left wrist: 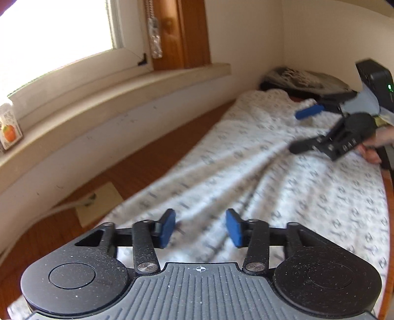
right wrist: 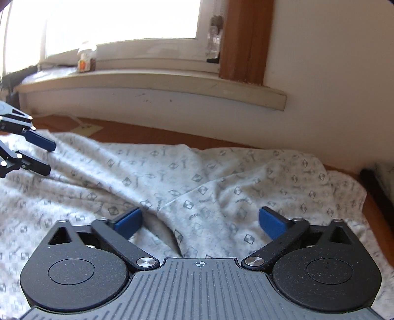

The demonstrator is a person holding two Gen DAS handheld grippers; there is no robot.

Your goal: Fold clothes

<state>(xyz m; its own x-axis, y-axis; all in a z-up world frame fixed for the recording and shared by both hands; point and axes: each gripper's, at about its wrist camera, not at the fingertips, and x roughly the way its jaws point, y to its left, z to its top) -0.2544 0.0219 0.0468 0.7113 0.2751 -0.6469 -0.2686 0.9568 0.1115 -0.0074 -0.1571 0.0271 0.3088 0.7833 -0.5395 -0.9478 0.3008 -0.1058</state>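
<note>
Left wrist view: left hand-held gripper (left wrist: 200,227) hovers half-parted over the patterned garment (left wrist: 283,177), gripping nothing; right hand-held gripper (right wrist: 200,222) gapes wide above it, likely seeking edges to fold.

Wooden table (left wrist: 138,172): rumpled white patterned garment (left wrist: 283,177) spread across; dark folded item (left wrist: 303,78) at far corner.

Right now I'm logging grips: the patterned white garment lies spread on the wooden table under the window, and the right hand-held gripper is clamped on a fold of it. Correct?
Not quite. The right hand-held gripper is open, its blue pads spread wide above the patterned white garment and pinching nothing, as the right wrist view shows. The rest holds: the garment lies spread on the wooden table under the window.
</note>
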